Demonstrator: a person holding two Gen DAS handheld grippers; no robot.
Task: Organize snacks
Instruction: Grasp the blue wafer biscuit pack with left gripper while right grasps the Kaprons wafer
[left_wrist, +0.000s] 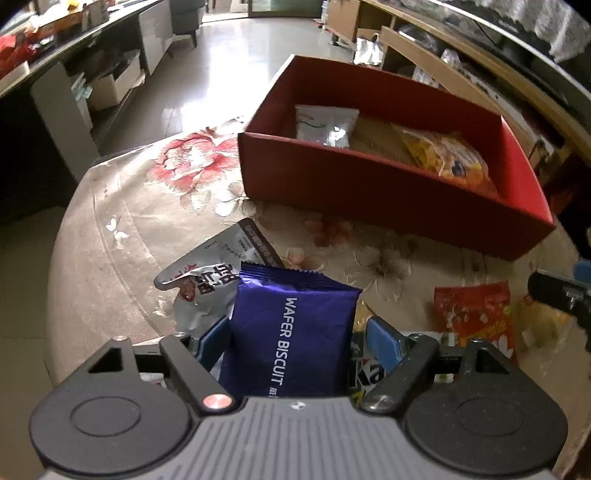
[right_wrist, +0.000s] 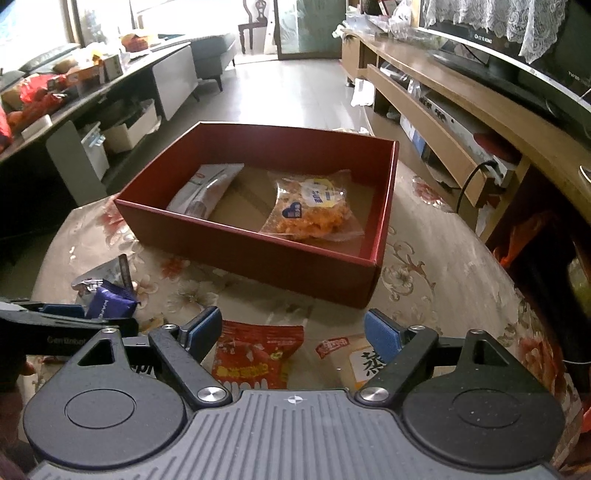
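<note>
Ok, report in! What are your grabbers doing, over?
Left gripper around the blue wafer biscuit pack, grip unconfirmed. Right gripper open above the red snack packet. Red box ahead, path clear.

A box (right_wrist: 258, 258) sits on the table (right_wrist: 443, 266), holding a flat pouch (right_wrist: 207, 190) at its left and a bag of snacks (right_wrist: 314, 206) to the right. Nearer than the box, a biscuit packet (left_wrist: 291, 332) stands in front of a crumpled pouch (left_wrist: 207, 273) on the left. To the right of these, a snack packet (right_wrist: 255, 358) lies flat with another packet (right_wrist: 351, 358) just beside it on the right.

Both wrist views low, facing shared red box (left_wrist: 388, 192)
</note>
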